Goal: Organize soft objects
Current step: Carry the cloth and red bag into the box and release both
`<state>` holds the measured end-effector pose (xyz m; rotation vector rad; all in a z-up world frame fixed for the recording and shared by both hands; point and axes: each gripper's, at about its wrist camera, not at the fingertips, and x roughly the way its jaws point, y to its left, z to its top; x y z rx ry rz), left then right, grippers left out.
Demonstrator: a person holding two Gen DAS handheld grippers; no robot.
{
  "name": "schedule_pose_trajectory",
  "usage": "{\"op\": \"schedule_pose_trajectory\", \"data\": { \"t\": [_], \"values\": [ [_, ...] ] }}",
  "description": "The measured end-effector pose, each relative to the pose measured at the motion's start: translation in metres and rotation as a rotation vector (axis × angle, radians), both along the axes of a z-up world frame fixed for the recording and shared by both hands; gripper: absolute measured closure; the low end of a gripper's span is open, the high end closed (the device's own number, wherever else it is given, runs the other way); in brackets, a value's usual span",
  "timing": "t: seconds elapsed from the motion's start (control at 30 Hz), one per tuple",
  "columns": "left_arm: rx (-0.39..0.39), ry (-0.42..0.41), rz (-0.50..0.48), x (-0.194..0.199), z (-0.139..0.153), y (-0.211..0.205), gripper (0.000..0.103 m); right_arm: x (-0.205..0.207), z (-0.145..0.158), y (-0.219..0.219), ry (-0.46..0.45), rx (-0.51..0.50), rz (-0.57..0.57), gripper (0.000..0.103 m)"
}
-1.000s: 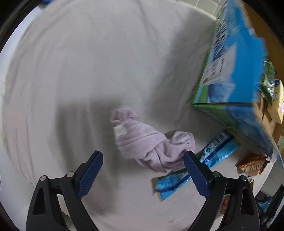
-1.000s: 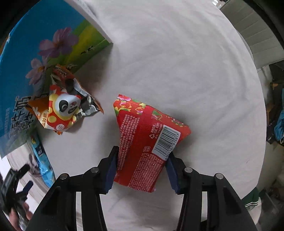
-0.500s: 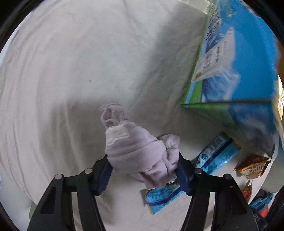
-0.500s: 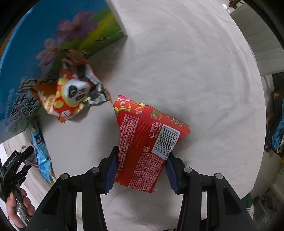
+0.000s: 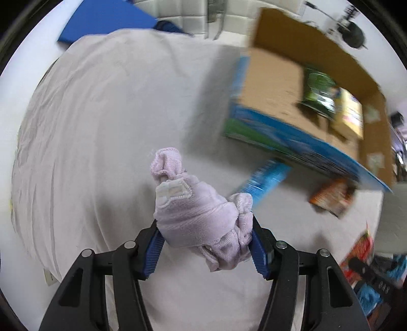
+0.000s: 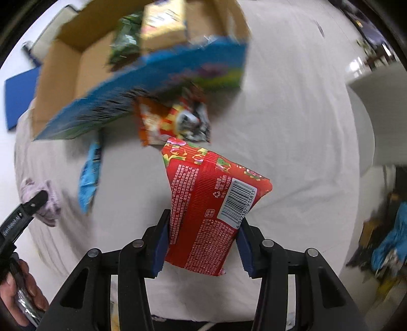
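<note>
The bundled lilac sock (image 5: pixel 201 221) sits pinched between the blue pads of the left gripper (image 5: pixel 206 244), its cuff sticking up past the fingertips and its loose end hanging below them, lifted off the white sheet (image 5: pixel 101 114). The right gripper (image 6: pixel 202 242) is closed on a red snack packet (image 6: pixel 211 203) with a barcode facing the camera, the packet's top edge fanning out above the pads.

To the left of the sock the sheet lies bare out to its rumpled edge. To the right, a light blue wrapper (image 5: pixel 264 178) lies flat just beside the open cardboard box (image 5: pixel 274 84), and an orange snack bag (image 5: pixel 330 196) rests near the box's front corner.

Inside the box are a green packet (image 5: pixel 318 94) and a yellow packet (image 5: pixel 351 114) side by side against the far wall; the near part of its floor is bare cardboard.

Only the right wrist view shows the panda print on the orange bag and the person's left hand (image 6: pixel 23 292) gripping the handle. Only the left wrist view shows the blue mat (image 5: pixel 106 17) beyond the sheet clearly.
</note>
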<state>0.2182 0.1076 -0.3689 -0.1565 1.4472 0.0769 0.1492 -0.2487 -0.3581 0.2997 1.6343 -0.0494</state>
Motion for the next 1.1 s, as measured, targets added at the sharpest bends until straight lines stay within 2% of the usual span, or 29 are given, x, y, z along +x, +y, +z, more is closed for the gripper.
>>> {"op": "schedule_pose_trajectory", "data": {
  "t": [0.1,0.3,0.43,0.53,0.63,0.8,1.0,1.1],
  "values": [
    [-0.047,-0.024,-0.039,-0.015,0.031,-0.027,0.046,0.014,0.031,0.006,-0.036,0.016,0.058,0.053],
    [-0.089,-0.106,-0.117,0.009,0.084,-0.069,0.046,0.062,0.093,0.0,-0.119,-0.003,0.144,0.053],
    [-0.079,-0.159,-0.162,0.036,0.12,-0.088,0.046,0.102,0.106,-0.01,-0.141,-0.083,0.179,0.053],
    [-0.045,-0.178,-0.184,0.064,0.13,-0.091,0.046,0.135,0.098,-0.022,-0.11,-0.109,0.185,0.053],
    [-0.024,-0.15,-0.2,0.097,0.119,-0.097,0.046,0.166,0.082,-0.029,-0.071,-0.146,0.204,0.053],
    [0.021,-0.075,-0.209,0.149,0.082,-0.101,0.046,0.198,0.044,-0.029,0.009,-0.169,0.227,0.053],
    [0.038,0.012,-0.23,0.181,0.032,-0.107,0.046,0.209,-0.004,-0.023,0.08,-0.161,0.247,0.053],
    [0.032,0.047,-0.237,0.191,0.017,-0.108,0.046,0.215,-0.023,-0.022,0.115,-0.16,0.25,0.053]
  ]
}}
